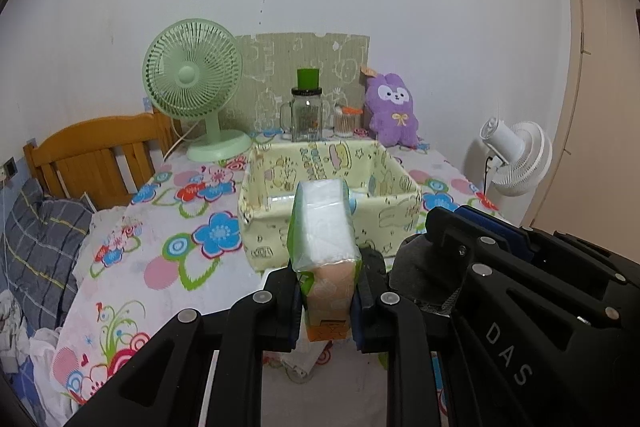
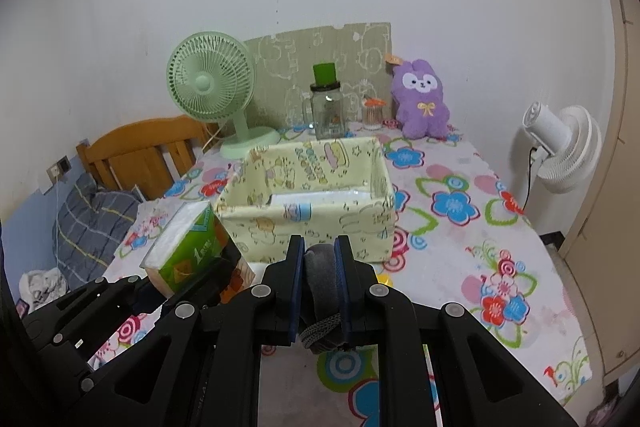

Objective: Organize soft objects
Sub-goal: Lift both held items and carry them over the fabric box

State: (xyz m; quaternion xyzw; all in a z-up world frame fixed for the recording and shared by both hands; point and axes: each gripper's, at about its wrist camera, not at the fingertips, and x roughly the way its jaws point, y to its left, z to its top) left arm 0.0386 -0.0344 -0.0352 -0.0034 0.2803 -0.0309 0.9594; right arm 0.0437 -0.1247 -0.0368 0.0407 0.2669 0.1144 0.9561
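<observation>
Between the fingers of the left gripper (image 1: 326,301): one tissue pack (image 1: 324,243), green-and-orange wrapper with a clear top showing white tissues, clamped at its near end, the far end pointing ahead toward the fabric bin (image 1: 328,195). Seen from the right wrist, the same pack (image 2: 188,243) sits left of the right fingers, tilted, held off the tablecloth (image 2: 460,267).

Between the fingers of the right gripper (image 2: 320,291): one grey soft item (image 2: 320,279) (rolled cloth, possibly a sock — cannot tell), squeezed narrow between the blue pads, a ribbed edge showing at its near end. From the left wrist it appears as a grey bundle (image 1: 424,275) right of the left fingers.

Ahead of both pairs of fingers: pale yellow bin (image 2: 308,211) with cartoon print, open-topped, resting on the floral cloth; a flat packet lies inside on its floor.

Beyond the bin, along the wall — green desk fan (image 2: 216,87), glass jar (image 2: 328,111) with green lid, small container of cotton swabs (image 2: 373,115), purple plush rabbit (image 2: 422,103) upright.

Far right of the fingers: white fan (image 2: 560,147), off the table.
</observation>
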